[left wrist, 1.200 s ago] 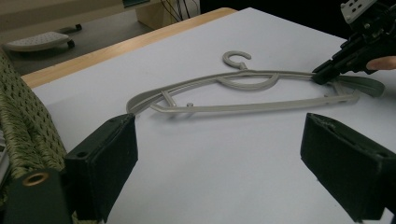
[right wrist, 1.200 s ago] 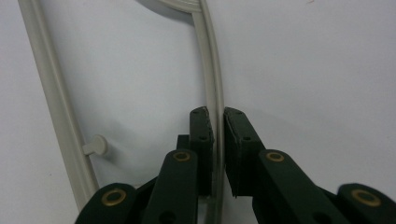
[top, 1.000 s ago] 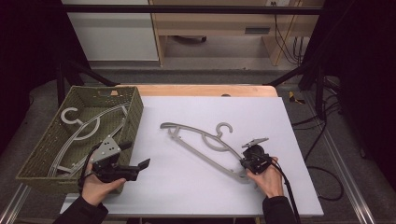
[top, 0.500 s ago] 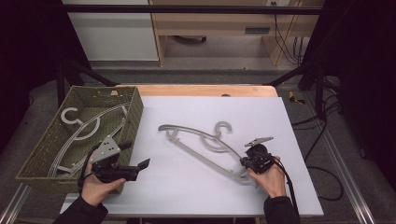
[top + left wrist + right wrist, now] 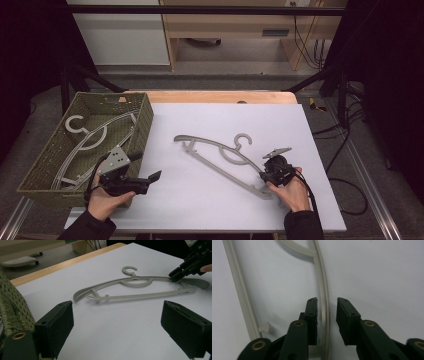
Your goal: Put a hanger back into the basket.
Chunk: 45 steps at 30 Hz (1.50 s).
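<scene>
A grey plastic hanger (image 5: 223, 168) lies flat on the white tabletop (image 5: 200, 210), hook toward the far side. My right gripper (image 5: 264, 174) is at its right end, and in the right gripper view its jaws (image 5: 327, 302) straddle the hanger's upper arm (image 5: 323, 290) with a small gap, open. My left gripper (image 5: 146, 166) hovers beside the basket, jaws spread wide with nothing between them. The left gripper view (image 5: 120, 312) looks across the table at the hanger (image 5: 140, 296) and the right gripper (image 5: 175, 276).
A green woven basket (image 5: 145, 115) stands at the table's left and holds a second grey hanger (image 5: 85, 137). Its wall (image 5: 12, 312) is close beside my left gripper. A wooden strip (image 5: 210, 95) edges the table's far side.
The right gripper has drifted slightly to the right along the hanger, and the hanger has shifted a little. The left gripper has stayed put.
</scene>
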Tool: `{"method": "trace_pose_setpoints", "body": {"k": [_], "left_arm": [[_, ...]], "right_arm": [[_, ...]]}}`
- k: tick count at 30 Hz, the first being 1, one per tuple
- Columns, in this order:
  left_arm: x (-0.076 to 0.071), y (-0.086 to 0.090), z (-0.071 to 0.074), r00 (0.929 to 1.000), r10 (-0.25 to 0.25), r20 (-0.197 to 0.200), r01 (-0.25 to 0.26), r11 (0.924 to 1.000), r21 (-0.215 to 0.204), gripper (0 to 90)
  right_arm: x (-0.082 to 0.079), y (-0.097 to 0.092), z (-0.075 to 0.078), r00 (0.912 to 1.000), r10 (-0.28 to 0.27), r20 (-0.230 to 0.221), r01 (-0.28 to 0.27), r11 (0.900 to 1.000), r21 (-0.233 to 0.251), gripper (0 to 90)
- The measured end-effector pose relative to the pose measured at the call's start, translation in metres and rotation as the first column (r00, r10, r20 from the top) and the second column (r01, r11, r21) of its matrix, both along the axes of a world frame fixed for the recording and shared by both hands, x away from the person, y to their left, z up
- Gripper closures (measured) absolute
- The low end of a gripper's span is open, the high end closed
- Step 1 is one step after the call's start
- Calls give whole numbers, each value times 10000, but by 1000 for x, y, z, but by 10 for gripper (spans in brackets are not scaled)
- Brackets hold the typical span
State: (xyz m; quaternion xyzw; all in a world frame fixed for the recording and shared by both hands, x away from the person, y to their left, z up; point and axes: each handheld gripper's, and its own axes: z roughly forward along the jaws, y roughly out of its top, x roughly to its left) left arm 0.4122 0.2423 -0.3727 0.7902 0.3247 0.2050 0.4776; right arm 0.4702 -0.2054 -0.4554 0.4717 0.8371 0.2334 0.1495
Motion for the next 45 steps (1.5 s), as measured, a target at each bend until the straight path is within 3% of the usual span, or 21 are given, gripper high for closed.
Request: {"method": "trace_pose_setpoints", "body": {"k": [5,13,15,16,21,23,24,27,28,32,38,40,41,45], "left_arm": [[0,-1,-1,10000,-26,-38,26,10000,53,111],[1,-1,-1,10000,-34,-48,34,10000,73,111],[1,-2,-1,10000,-66,-54,67,9999,103,111],[0,-3,-2,9999,-97,-65,98,9999,108,111],[1,-4,-2,9999,-119,-88,120,9998,149,111],[1,-3,-3,9999,-99,-101,100,9999,138,111],[2,-2,-3,9999,-79,-127,81,9999,112,111],[2,-1,-3,9999,-64,-129,65,9999,96,111],[1,-2,-2,9999,-79,-110,80,9999,104,111],[0,-2,-1,9999,-117,-44,118,9999,105,111],[0,-2,-1,9999,-100,-67,101,9999,117,111],[0,-2,-1,9999,-105,-63,105,9999,110,111],[0,-2,-1,9999,-107,-59,108,9999,112,111],[0,-3,-1,9999,-108,-64,109,9999,110,111]], "right_arm": [[11,9,-2,9997,163,204,-160,9998,-133,685],[22,18,-5,9994,173,-287,-170,9998,113,783],[25,21,-3,9985,21,-555,-21,10000,-1,806],[26,21,-3,9983,335,-471,-343,9993,-172,810],[25,23,-3,9986,231,-468,-250,9989,-406,822],[24,23,-3,9988,52,-488,-63,9997,-223,824],[24,19,-3,9989,13,-466,-4,9998,186,824],[24,17,-1,9986,88,-526,-64,9990,441,825],[22,16,2,9984,79,-561,-32,9965,831,827],[18,16,9,9984,34,-567,33,9929,1186,827],[19,16,4,9990,331,-307,-298,9943,1026,824],[19,19,3,9989,14,-468,35,9944,1054,823],[20,18,1,9991,334,-272,-306,9949,957,822],[21,21,-3,9995,47,-325,-21,9969,790,819]]}}
